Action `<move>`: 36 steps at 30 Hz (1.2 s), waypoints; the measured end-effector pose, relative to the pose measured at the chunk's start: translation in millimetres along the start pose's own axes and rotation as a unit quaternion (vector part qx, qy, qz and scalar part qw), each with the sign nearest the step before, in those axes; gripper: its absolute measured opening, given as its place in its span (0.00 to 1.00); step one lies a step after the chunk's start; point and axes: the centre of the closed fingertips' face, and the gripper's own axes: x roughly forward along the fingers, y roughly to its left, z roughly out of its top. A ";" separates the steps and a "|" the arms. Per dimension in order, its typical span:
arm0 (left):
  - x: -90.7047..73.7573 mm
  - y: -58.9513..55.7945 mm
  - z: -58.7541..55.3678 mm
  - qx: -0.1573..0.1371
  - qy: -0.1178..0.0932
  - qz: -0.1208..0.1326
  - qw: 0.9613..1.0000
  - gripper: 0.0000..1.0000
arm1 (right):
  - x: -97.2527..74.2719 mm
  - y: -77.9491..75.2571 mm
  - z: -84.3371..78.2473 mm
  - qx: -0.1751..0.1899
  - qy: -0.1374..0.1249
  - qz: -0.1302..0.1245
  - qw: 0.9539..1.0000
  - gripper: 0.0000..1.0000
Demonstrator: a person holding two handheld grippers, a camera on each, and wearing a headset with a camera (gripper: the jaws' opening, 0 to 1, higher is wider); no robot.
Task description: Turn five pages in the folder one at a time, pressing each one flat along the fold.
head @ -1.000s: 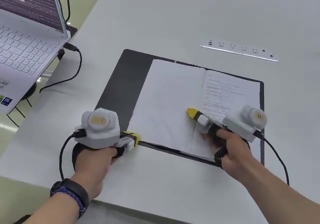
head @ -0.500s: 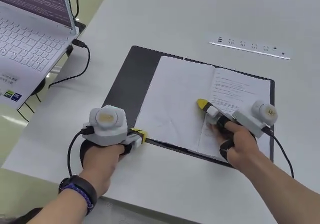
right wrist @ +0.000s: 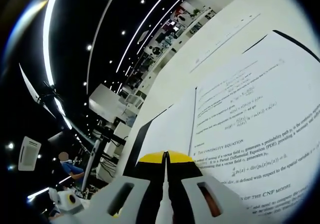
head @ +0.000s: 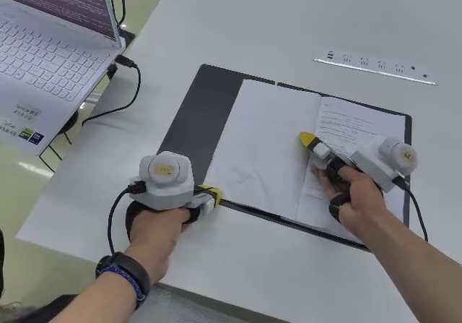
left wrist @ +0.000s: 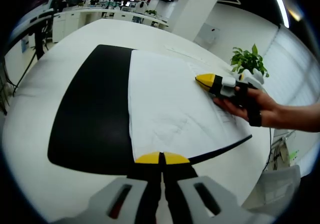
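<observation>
— Which step is this?
— The left gripper [head: 208, 194], jaws together, rests on the near edge of the folder [head: 191, 121], which lies open on the table [head: 289, 19]. The right gripper [head: 307, 140], jaws also together, presses its tip at the fold.
— And next?
— I think it must slide along the fold, then lift the next page.
</observation>
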 end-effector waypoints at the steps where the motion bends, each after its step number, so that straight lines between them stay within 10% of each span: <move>1: -0.2 -0.1 0.1 0.000 0.000 0.000 1.000 0.00 | 0.2 0.6 1.1 0.003 -0.002 0.000 1.000 0.00; 36: 0.2 -0.2 0.6 0.002 0.005 -0.001 1.000 0.00 | 27.7 -10.2 56.6 0.072 -0.073 -0.003 0.995 0.00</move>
